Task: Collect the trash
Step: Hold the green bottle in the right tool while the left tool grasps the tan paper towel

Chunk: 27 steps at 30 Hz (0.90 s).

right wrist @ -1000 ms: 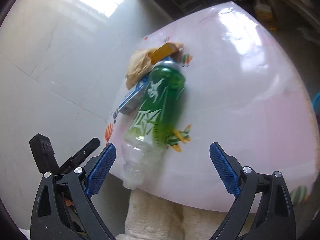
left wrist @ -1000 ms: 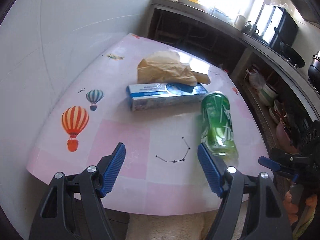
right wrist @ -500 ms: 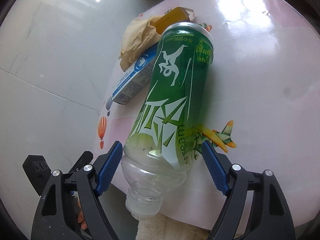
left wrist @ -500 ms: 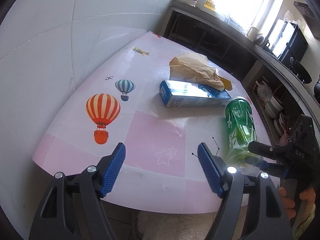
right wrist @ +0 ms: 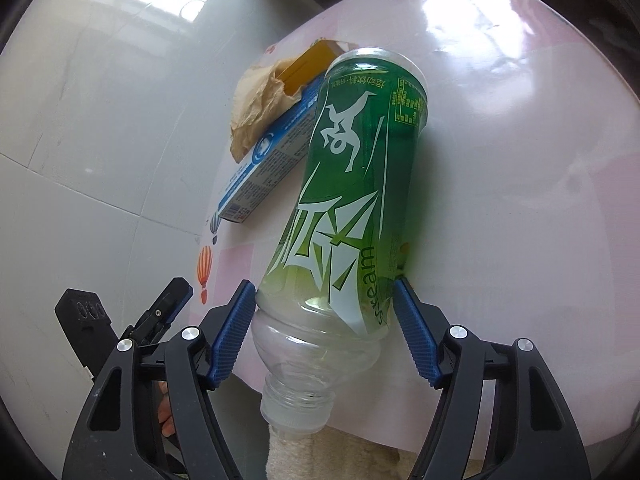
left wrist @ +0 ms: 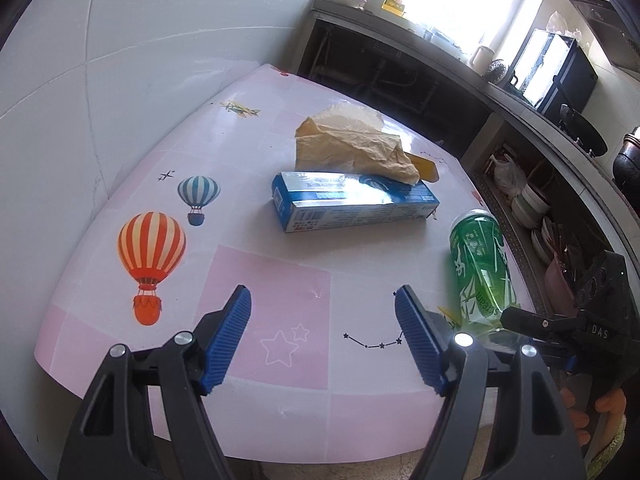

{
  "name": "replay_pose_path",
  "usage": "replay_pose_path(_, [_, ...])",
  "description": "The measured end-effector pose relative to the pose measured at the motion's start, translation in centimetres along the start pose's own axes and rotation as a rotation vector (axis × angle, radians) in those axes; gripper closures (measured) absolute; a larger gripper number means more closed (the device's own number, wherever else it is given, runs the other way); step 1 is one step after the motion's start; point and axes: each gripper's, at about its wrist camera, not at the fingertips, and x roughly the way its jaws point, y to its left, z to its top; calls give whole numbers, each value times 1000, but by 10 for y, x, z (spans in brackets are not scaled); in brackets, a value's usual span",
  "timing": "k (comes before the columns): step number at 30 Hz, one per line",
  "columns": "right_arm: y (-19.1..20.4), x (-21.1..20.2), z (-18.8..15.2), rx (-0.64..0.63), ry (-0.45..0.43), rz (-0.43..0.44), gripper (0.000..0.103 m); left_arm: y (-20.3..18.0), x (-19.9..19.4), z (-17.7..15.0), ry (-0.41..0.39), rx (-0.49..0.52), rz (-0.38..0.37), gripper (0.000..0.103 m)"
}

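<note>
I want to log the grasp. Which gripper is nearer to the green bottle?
Right. The right gripper has its pads on both sides of the green bottle, near the neck. The left gripper is open beside it, over the pink table.

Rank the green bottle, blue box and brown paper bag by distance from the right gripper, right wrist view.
1. green bottle: between the right gripper fingers, neck toward camera.
2. blue box: beyond, left of the bottle.
3. brown paper bag: farthest, behind the box.
</note>
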Motion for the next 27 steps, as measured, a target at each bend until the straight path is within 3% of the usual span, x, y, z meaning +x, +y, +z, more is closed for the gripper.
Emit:
replay_pose_path(8, [-33,-37,2,29,-46,-35,37,-25,10,29,-5,35,-31,30])
replay_pose_path(13, [-47,-45,4,40,-63,-24,37,-45,30,78,-27,74,-32,16])
replay_pose_path(21, [-53,-47,6,16,-60,13,36,-70,115,145,86,149,58,10])
replay_pose_path(27, [-65,-55,5,18,-53,52,36,-62,173,158,210,171,155,10])
